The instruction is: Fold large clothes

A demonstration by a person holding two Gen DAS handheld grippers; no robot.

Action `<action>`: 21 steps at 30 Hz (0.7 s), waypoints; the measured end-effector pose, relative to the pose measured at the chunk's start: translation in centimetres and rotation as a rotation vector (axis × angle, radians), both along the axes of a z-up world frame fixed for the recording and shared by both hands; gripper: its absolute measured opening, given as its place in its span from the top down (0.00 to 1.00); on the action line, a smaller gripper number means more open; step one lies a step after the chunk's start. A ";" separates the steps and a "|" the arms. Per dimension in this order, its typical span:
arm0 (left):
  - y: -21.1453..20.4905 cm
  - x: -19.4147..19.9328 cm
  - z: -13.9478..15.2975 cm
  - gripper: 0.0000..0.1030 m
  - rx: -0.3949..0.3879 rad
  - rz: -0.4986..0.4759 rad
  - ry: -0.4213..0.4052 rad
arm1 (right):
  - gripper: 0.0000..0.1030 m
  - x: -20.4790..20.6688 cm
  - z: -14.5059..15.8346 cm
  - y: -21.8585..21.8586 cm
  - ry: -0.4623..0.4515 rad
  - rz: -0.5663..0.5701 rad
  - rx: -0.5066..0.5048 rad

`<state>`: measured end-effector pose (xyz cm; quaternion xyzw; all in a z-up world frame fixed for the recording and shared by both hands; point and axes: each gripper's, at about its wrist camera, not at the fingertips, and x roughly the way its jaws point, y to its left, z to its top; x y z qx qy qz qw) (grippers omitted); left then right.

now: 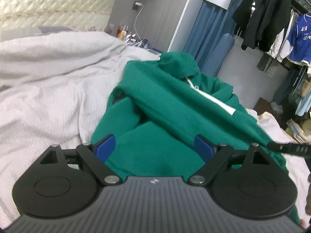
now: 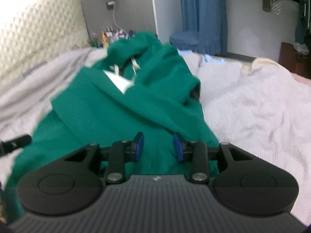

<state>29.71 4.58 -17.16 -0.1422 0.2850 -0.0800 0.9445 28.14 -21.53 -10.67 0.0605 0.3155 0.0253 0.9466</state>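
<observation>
The left gripper (image 1: 153, 145) is spread wide over the green hoodie (image 1: 165, 104). The right gripper (image 2: 158, 145) is half open, pinching nothing. Its sleeve could slip off, undoing the fold.

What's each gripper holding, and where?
Nothing. Left gripper is wide open over the green hoodie; right gripper is part open above it, pinching no fabric.

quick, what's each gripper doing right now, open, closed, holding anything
Left gripper: open wide over the green hoodie, holding nothing.
Right gripper: partly open above the hoodie, nothing pinched between its pads.
</observation>
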 end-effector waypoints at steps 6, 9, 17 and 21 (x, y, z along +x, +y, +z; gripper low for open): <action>0.3 4.8 4.6 0.12 -0.030 -0.025 -0.040 | 0.61 4.9 4.3 -1.1 -0.036 0.053 0.064; 0.5 9.4 6.1 0.12 -0.034 -0.040 -0.070 | 0.48 9.4 5.5 -1.8 -0.042 0.098 0.104; -0.3 24.9 4.1 0.12 0.015 -0.106 -0.106 | 0.19 24.2 2.8 -3.3 -0.059 0.139 0.208; -1.2 33.5 2.0 0.12 -0.057 -0.140 -0.111 | 0.19 32.3 0.5 -3.5 -0.040 0.116 0.227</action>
